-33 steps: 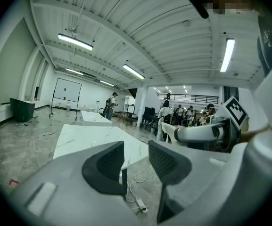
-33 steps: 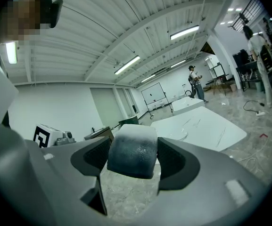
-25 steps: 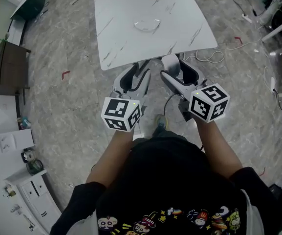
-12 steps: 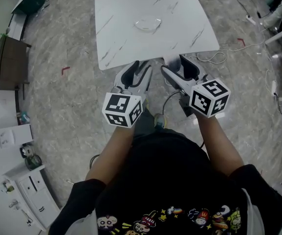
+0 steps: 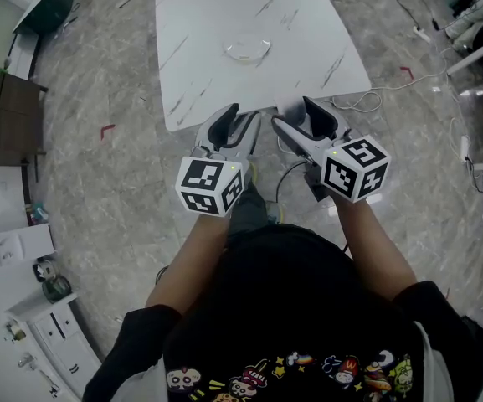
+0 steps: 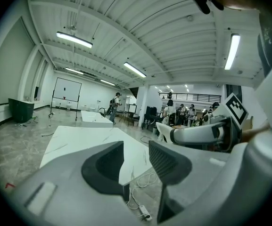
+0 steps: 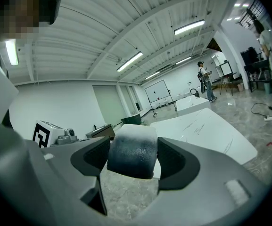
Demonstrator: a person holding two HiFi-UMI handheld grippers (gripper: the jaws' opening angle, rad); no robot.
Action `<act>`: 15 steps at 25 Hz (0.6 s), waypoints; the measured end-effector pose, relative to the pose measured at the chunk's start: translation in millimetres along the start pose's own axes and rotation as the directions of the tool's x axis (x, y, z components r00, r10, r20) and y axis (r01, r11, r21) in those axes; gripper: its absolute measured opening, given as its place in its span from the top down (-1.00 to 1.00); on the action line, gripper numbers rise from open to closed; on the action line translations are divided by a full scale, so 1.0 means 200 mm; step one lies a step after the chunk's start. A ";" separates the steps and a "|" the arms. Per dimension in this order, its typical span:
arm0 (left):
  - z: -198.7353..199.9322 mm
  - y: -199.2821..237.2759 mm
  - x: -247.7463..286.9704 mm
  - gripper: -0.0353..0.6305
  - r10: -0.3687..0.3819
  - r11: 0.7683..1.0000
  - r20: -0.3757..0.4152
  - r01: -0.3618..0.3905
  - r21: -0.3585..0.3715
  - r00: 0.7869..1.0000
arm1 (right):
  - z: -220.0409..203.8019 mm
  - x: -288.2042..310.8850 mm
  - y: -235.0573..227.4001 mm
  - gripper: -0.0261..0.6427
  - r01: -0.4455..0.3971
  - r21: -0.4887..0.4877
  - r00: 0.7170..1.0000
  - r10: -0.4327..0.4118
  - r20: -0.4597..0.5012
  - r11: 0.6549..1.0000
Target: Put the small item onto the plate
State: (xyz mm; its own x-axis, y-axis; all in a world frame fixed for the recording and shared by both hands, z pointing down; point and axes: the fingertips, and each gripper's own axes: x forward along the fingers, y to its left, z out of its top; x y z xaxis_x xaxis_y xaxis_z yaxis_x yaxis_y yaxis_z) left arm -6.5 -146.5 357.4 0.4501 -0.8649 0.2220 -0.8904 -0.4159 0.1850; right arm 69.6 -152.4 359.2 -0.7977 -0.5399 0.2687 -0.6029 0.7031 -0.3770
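Observation:
A clear glass plate [image 5: 248,49] lies on the white marble table [image 5: 308,32], far from both grippers. My right gripper [image 5: 294,112] hovers off the table's near edge, shut on a small grey-white rounded item [image 7: 131,150] that fills the gap between its jaws. My left gripper [image 5: 243,115] is beside it, also short of the table edge. Its jaws stand apart with nothing between them [image 6: 136,161]. The table [image 6: 84,140] stretches ahead in the left gripper view, and the right gripper [image 6: 206,133] shows there at the right. The item is mostly hidden in the head view.
A white cable [image 5: 362,99] trails over the marbled floor right of the table. A dark cabinet [image 5: 11,115] stands at the left and white drawers [image 5: 57,342] at the lower left. Several people [image 6: 183,112] stand far off in the hall.
Both grippers have crept slightly towards the table's near edge. The right one stays shut on the item and the left one stays open.

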 end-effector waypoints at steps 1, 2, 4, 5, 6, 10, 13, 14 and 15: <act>0.00 0.02 0.01 0.11 0.000 1.000 -0.001 0.000 -0.002 1.000 | 0.00 0.01 -0.01 -0.10 0.003 0.001 1.000 -0.003 -0.002 1.000; 0.00 0.04 0.02 0.11 0.001 1.000 -0.002 -0.001 -0.004 1.000 | 0.00 0.03 -0.02 -0.10 0.006 0.001 1.000 -0.006 -0.005 1.000; 0.00 0.07 0.04 0.11 0.002 1.000 -0.005 -0.002 -0.010 1.000 | 0.01 0.06 -0.04 -0.10 0.012 0.002 1.000 -0.012 -0.008 1.000; -0.01 0.09 0.05 0.11 0.002 1.000 -0.008 -0.002 -0.012 1.000 | 0.01 0.08 -0.05 -0.10 0.015 0.003 1.000 -0.015 -0.009 1.000; -0.01 0.11 0.06 0.11 0.002 1.000 -0.011 -0.002 -0.015 1.000 | 0.02 0.10 -0.05 -0.10 0.016 0.005 1.000 -0.016 -0.009 1.000; -0.01 0.19 0.12 0.11 0.001 1.000 -0.018 -0.001 -0.022 1.000 | 0.03 0.18 -0.09 -0.10 0.025 0.013 1.000 -0.024 -0.016 1.000; 0.00 0.26 0.17 0.11 -0.005 1.000 -0.026 0.004 -0.028 1.000 | 0.05 0.25 -0.13 -0.10 0.034 0.017 0.999 -0.034 -0.023 0.999; 0.00 0.29 0.19 0.11 -0.007 1.000 -0.029 0.007 -0.030 1.000 | 0.06 0.28 -0.14 -0.10 0.037 0.019 0.999 -0.036 -0.025 0.999; 0.00 0.31 0.21 0.11 -0.010 0.999 -0.033 0.009 -0.031 0.999 | 0.07 0.31 -0.15 -0.10 0.040 0.021 0.999 -0.039 -0.028 0.999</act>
State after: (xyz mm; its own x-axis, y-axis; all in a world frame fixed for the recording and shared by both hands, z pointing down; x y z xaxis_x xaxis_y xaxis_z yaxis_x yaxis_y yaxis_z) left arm -42.5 -208.7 377.8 0.4612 -0.8508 0.2518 -0.8837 -0.4148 0.2171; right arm 39.1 -213.7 375.8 -0.7736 -0.5540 0.3076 -0.6336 0.6711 -0.3850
